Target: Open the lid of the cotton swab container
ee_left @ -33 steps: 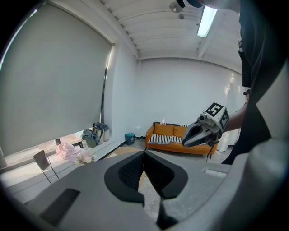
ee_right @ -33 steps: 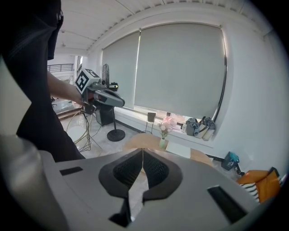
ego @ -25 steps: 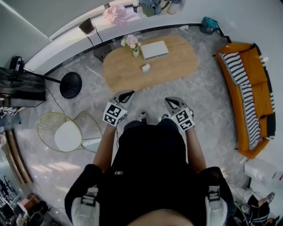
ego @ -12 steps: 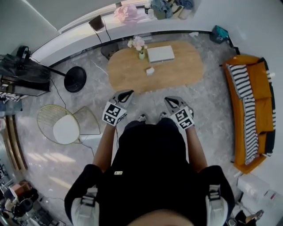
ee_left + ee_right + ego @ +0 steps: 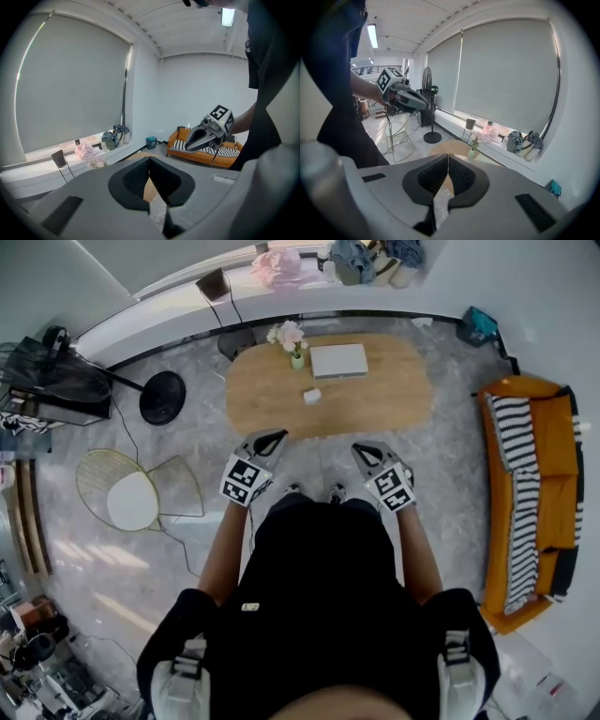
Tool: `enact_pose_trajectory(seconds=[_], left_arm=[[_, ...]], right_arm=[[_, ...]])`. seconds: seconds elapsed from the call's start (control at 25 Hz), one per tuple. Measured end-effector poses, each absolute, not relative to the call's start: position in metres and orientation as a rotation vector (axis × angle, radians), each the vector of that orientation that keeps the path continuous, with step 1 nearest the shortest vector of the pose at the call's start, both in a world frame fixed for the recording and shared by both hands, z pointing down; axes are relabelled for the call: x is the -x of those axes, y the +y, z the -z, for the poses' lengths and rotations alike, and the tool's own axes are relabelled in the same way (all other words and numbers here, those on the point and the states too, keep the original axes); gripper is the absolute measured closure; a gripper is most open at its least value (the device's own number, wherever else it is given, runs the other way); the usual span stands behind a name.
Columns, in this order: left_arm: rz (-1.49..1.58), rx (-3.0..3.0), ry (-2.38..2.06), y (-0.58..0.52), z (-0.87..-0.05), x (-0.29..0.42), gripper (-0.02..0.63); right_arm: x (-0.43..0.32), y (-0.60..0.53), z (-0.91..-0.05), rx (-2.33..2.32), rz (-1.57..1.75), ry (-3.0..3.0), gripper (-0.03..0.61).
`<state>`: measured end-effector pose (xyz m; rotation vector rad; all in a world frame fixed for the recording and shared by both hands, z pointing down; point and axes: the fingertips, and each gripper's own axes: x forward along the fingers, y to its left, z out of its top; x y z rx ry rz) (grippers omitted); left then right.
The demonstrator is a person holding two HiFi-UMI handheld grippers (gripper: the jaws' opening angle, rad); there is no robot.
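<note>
A small white container (image 5: 312, 396) sits on the oval wooden table (image 5: 384, 395), near its middle and well ahead of both grippers. My left gripper (image 5: 275, 437) is held at waist height, shut and empty, its tips pointing at the table's near edge. My right gripper (image 5: 361, 450) is level with it to the right, also shut with nothing in it. In the left gripper view the left gripper (image 5: 149, 161) has its pads together, and the right gripper (image 5: 188, 147) hangs beside it. In the right gripper view the right gripper (image 5: 448, 161) is closed over the table (image 5: 451, 148).
A vase of flowers (image 5: 291, 339) and a flat grey box (image 5: 339, 360) stand at the table's far side. A floor-lamp base (image 5: 162, 397) and a wire chair (image 5: 131, 495) are at the left. An orange sofa (image 5: 530, 493) lines the right. A window ledge (image 5: 281, 287) runs behind.
The whole view has swung as the person walks towards the table, which now lies more squarely ahead. Both grippers have travelled along with the body and stayed shut.
</note>
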<state>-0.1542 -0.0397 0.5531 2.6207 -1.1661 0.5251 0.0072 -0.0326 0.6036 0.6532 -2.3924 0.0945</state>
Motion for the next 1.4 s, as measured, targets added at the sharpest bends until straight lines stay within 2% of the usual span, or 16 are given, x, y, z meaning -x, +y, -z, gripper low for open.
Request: enact_pose_trajectory(seconds=[0.44,0.8,1.4], left_arm=[[-0.58,-2.589,-1.224,-0.04,-0.559,0.096,0.614],[-0.603,-2.548,-1.214,-0.037,-0.573,0.108,0.614],[-0.721,-2.669,-0.866,-0.132,-0.624,0.134,0.614]], right_arm=[[-0.054,-0.039,-0.631,-0.571,-0.128,-2.447,0.581],[-0.051,-0.038,-0.638,-0.565,-0.162,-2.432,0.581],[-0.012,-0.1,-0.637,-0.731,-0.236,-2.284,0.581]])
